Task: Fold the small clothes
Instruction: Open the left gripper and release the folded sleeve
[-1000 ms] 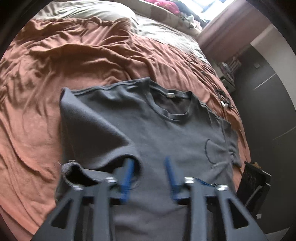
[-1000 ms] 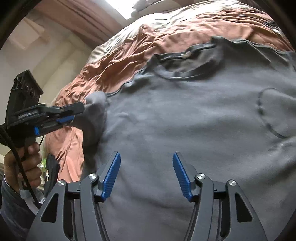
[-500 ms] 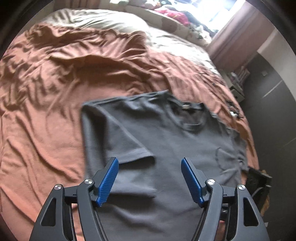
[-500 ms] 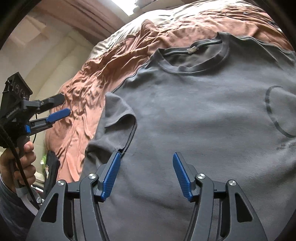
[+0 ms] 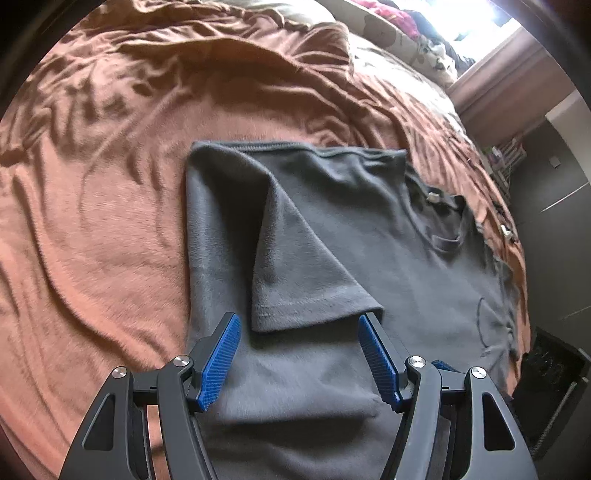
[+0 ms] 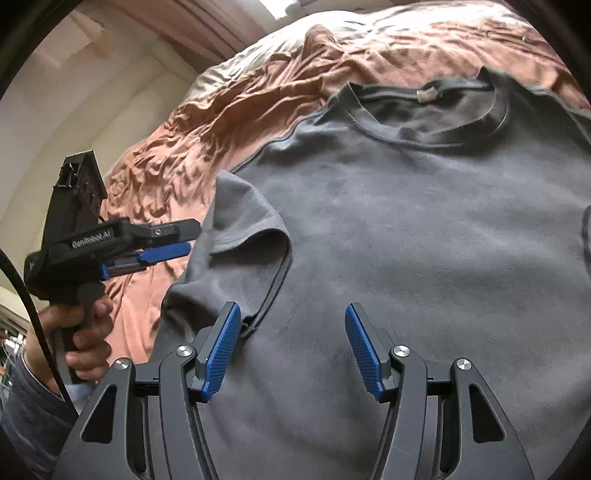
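A dark grey T-shirt (image 5: 399, 258) lies face up on the rust-brown bedspread (image 5: 110, 184), neck hole toward the far side. Its left sleeve (image 5: 295, 266) is folded inward over the body; it also shows in the right wrist view (image 6: 243, 218). My left gripper (image 5: 299, 354) is open and empty, hovering just short of the sleeve's hem. It shows from the side in the right wrist view (image 6: 181, 240), left of the shirt. My right gripper (image 6: 291, 347) is open and empty, over the shirt's (image 6: 424, 229) lower body.
The bedspread (image 6: 258, 96) is heavily wrinkled all around the shirt. Pale bedding and pillows (image 5: 399, 33) lie at the head of the bed. A dark wardrobe (image 5: 554, 229) and a black object (image 5: 550, 387) stand past the bed's right edge.
My left gripper let go of the sleeve, opened and drew back; the sleeve now lies folded on the shirt. The right gripper stayed open and shifted slightly.
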The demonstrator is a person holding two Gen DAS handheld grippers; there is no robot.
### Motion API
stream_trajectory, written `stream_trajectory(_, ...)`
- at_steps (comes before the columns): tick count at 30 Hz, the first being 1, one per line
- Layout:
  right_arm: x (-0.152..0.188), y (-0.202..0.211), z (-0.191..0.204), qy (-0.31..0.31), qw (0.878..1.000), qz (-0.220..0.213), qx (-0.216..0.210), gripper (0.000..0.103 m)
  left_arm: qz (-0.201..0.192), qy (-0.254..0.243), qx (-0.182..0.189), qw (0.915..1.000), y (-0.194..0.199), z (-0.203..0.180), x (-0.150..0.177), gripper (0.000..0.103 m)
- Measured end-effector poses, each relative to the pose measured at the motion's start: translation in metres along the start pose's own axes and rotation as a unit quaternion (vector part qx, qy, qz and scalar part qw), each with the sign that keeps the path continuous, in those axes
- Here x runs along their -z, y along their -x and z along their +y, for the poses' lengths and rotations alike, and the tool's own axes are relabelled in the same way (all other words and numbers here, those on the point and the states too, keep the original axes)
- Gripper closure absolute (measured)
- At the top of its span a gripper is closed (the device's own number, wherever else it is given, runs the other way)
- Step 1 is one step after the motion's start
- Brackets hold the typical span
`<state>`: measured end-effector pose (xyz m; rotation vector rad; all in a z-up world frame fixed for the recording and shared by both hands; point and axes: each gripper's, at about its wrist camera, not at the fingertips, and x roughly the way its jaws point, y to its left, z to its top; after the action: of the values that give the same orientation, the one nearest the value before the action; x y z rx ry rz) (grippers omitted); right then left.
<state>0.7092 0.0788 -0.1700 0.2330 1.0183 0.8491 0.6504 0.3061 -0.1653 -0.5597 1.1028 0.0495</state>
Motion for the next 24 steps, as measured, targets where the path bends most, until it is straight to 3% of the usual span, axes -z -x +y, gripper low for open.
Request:
stream_trajectory(9, -0.001, -0.013, -0.004, -0.004, 1.0, 0.002, -0.003, 0.046, 0.009, -0.002, -0.008, 0.9999, -0.031, 0.001, -0.014, 0.042)
stream_trajectory(17, -0.005, 0.002, -0.014, -0.007, 1.0, -0.007, 0.006, 0.046, 0.007, -0.006, 0.062, 0.998, -0.04, -0.026, -0.04, 0.043)
stream_trajectory(22, -0.01, 0.008, -0.022, -0.005, 1.0, -0.015, 0.019, 0.046, -0.013, -0.022, 0.139, 0.9899, -0.032, -0.052, -0.052, 0.043)
stream_trajectory(24, -0.011, 0.008, -0.023, -0.004, 1.0, -0.016, 0.022, 0.046, -0.03, -0.03, 0.149, 0.9879, -0.025, -0.059, -0.057, 0.043)
